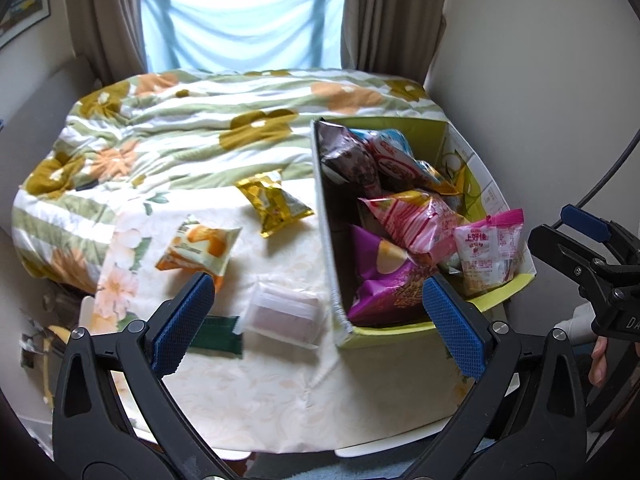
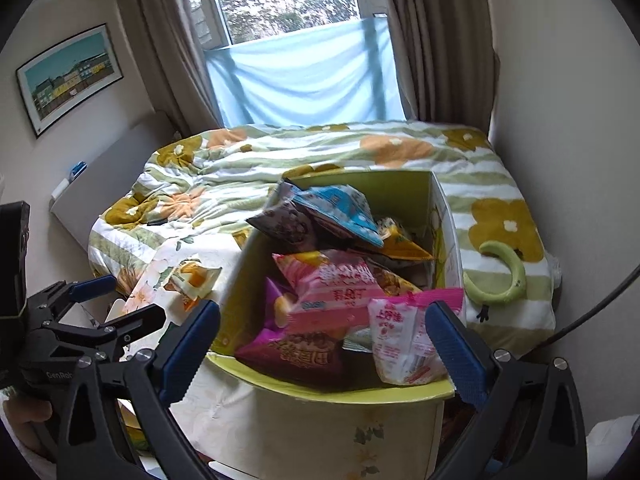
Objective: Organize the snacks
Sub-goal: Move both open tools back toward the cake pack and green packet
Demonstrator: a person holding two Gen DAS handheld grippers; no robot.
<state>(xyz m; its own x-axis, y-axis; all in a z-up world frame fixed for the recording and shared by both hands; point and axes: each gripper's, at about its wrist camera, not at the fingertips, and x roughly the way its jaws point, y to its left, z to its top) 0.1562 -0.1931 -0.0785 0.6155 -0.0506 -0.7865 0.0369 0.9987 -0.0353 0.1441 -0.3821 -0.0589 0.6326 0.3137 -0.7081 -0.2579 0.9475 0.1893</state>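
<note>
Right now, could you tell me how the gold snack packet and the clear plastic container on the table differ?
The gold snack packet is shiny, opaque and crinkled; the clear plastic container is see-through and rigid, showing something purplish inside. The packet lies farther back by the bed quilt; the container lies nearer, in front of the open left gripper. Both rest outside the green box, not yet put away.

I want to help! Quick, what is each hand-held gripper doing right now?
Left hand-held gripper: open, holding nothing, above the clear plastic tub.
Right hand-held gripper: open, holding nothing, over the green box.
</note>
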